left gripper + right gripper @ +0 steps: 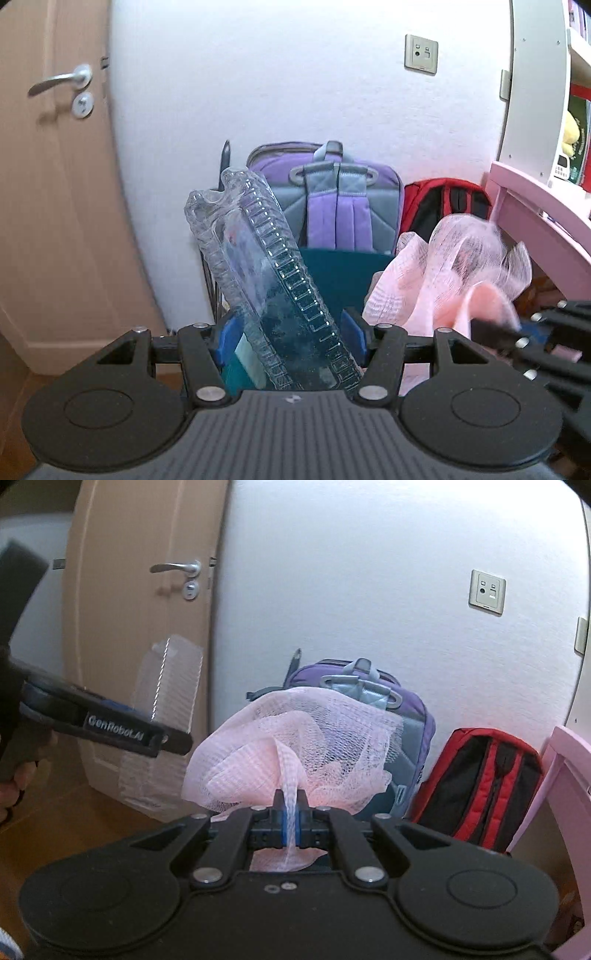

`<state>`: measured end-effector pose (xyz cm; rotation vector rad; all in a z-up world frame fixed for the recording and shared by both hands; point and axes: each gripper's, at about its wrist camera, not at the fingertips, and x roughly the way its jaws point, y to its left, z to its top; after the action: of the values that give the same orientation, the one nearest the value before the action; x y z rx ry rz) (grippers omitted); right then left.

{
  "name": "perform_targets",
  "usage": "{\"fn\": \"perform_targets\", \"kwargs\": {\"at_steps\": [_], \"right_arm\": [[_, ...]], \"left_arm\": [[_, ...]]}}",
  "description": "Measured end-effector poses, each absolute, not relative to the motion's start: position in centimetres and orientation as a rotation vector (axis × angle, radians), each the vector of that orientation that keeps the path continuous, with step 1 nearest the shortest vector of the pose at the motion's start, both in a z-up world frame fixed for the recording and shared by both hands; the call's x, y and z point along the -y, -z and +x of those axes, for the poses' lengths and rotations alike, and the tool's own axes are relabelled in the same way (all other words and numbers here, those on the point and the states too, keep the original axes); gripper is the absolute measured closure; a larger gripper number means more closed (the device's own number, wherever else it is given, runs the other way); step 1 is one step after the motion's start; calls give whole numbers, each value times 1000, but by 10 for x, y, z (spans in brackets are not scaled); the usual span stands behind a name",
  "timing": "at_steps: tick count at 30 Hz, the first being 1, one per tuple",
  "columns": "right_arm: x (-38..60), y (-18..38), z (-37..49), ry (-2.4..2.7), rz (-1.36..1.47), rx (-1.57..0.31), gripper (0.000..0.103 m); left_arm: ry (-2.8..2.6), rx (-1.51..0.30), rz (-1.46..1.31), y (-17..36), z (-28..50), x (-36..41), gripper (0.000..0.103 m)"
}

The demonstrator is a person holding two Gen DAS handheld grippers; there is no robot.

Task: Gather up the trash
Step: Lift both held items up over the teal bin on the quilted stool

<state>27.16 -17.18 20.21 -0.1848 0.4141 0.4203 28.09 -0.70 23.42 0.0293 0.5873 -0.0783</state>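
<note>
My left gripper [290, 334] is shut on a clear plastic clamshell container [258, 266], which stands tilted up and to the left between the blue pads. The same container [166, 701] shows at the left of the right wrist view, with the left gripper [107, 727] around it. My right gripper [291, 818] is shut on a pink foam net [291, 746], which bunches out above the fingers. The net [443, 273] also shows at the right of the left wrist view, beside the container.
A purple backpack [332, 199] and a red and black backpack [480, 786] lean on the white wall. A wooden door [55, 184] stands at the left. A pink desk [535, 221] with shelves is at the right. A dark teal bin [340, 280] sits below the container.
</note>
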Motion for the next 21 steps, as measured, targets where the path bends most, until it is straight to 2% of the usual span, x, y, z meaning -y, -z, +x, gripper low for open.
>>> {"fn": "perform_targets", "kwargs": {"at_steps": [13, 21], "right_arm": [[160, -147, 355, -421, -250, -560, 99], [156, -116, 384, -436, -280, -658, 96]], "left_arm": [[89, -717, 73, -172, 393, 30, 45], [111, -827, 130, -130, 429, 40, 45]]}}
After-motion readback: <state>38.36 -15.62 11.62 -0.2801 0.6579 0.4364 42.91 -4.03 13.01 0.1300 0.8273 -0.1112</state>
